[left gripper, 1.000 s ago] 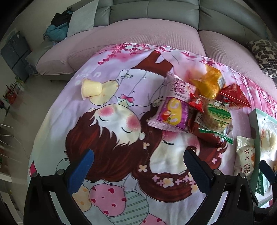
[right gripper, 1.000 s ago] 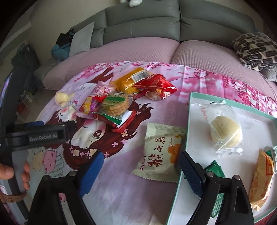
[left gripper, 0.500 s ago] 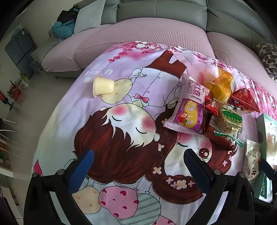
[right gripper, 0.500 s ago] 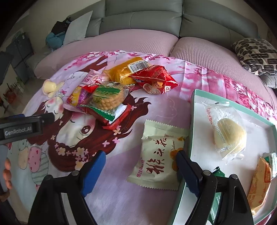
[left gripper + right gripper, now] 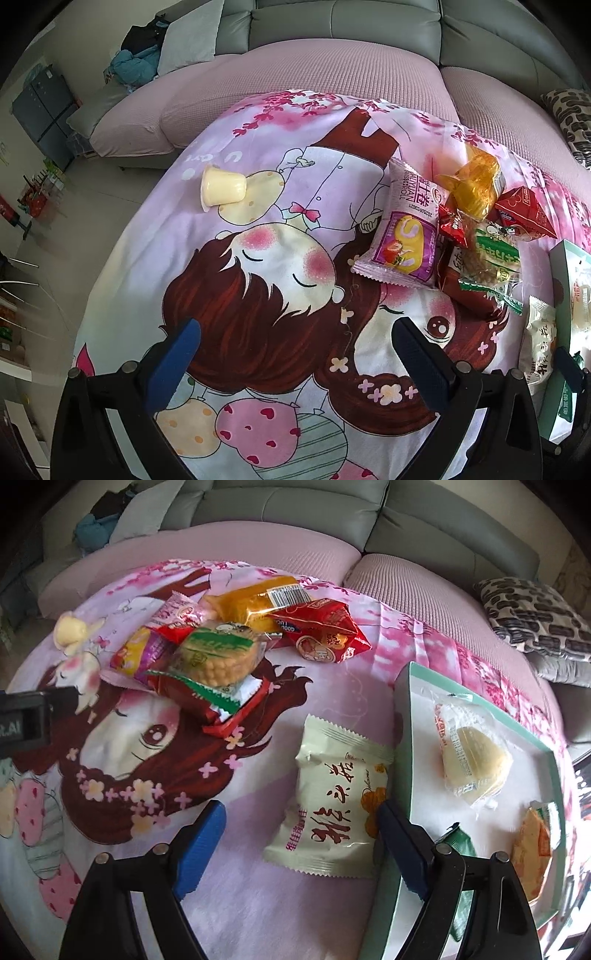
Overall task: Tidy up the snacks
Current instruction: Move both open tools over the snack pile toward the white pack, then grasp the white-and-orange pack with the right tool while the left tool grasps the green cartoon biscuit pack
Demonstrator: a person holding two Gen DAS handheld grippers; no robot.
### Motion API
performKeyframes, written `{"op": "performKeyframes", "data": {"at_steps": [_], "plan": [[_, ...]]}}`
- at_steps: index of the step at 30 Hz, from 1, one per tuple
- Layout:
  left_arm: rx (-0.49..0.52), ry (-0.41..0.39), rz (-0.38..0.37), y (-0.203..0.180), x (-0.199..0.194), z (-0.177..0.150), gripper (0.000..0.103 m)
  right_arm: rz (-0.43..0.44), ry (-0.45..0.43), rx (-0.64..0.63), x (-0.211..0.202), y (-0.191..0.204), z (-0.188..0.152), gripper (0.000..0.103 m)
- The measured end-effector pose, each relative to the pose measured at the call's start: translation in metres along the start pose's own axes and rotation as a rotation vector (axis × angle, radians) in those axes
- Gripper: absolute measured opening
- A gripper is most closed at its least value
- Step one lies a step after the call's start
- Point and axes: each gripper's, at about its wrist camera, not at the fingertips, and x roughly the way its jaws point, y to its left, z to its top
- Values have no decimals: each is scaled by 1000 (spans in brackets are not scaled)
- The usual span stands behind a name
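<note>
1. Right now the right gripper [image 5: 299, 834] has jaws spread wide with nothing pinched, hovering over the cream packet [image 5: 334, 805], which lies flat on the cartoon blanket [image 5: 258, 904] just beside the tray [image 5: 404, 709].
2. Left gripper [image 5: 295, 350] also spread wide, empty, above bare blanket.
3. Snack pile [image 5: 221, 653] sits further back; pudding cup [image 5: 221, 188] lies tipped, well apart.
4. Tray holds a clear-wrapped cake [image 5: 472, 760], an orange packet [image 5: 532, 853] and a green packet [image 5: 458, 845].
</note>
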Motion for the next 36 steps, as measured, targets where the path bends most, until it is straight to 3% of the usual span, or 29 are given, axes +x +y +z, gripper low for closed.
{"op": "performKeyframes", "data": {"at_steps": [7, 11, 24, 33, 36], "plan": [[4, -1, 1, 0, 0, 0, 103, 178, -42, 77, -8, -4, 1, 86], [-2, 1, 0, 0, 1, 0, 103, 245, -63, 64, -12, 2, 2, 79], [-56, -55, -123, -6, -5, 11, 103, 254, -29, 184, 7, -19, 7, 65], [-15, -114, -316, -51, -13, 29, 102, 223, -38, 179, 13, -23, 15, 60], [45, -104, -349, -76, -7, 31, 93, 226, -38, 183, 12, -26, 16, 60]]}}
